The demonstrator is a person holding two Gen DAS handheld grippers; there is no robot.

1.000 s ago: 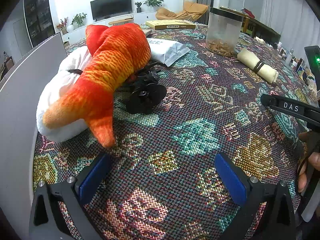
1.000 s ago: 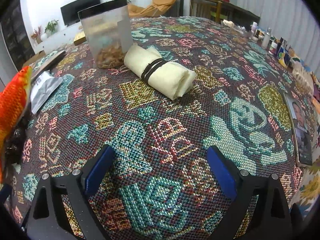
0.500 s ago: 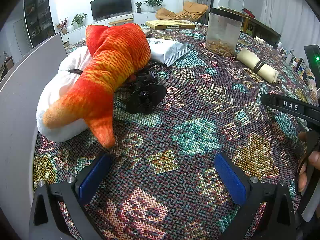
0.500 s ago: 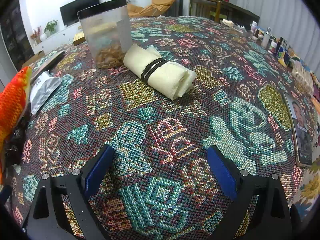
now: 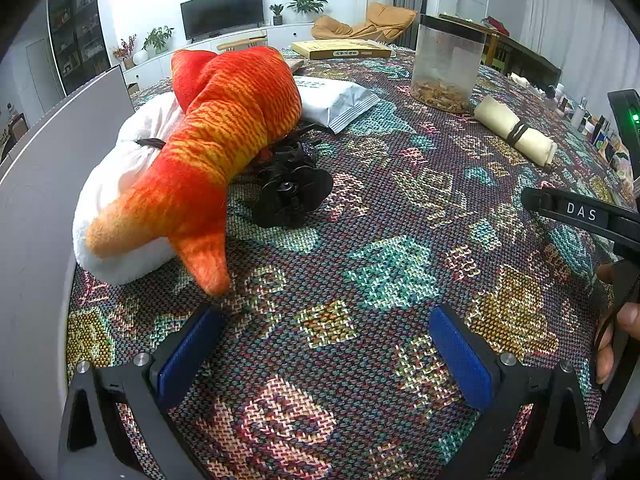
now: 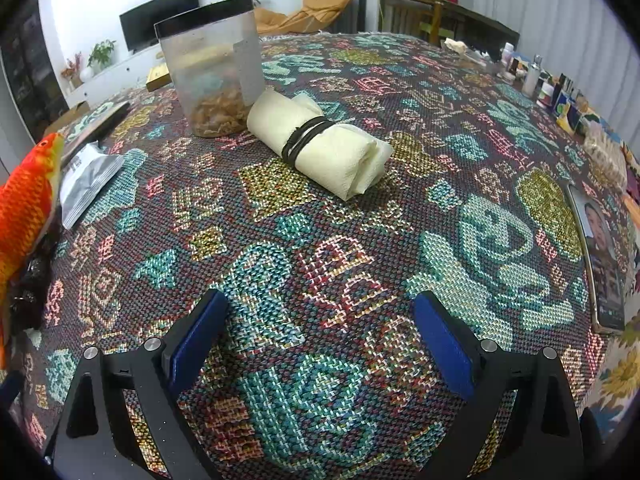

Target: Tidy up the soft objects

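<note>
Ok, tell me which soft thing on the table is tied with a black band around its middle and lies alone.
The cream rolled towel, beside the clear jar; the orange fish plush lies across the white bundle.

Patterned woven surface [image 5: 384, 280] bearing, upper centre, a silver foil pouch [image 5: 336, 100], a clear canister [image 5: 446, 66] holding brown pieces, a yellow book [image 5: 340, 49]; black television [image 5: 222, 11] beyond.

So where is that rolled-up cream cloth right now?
The cream roll lies on the tablecloth ahead of the right gripper, just right of the clear jar.
</note>
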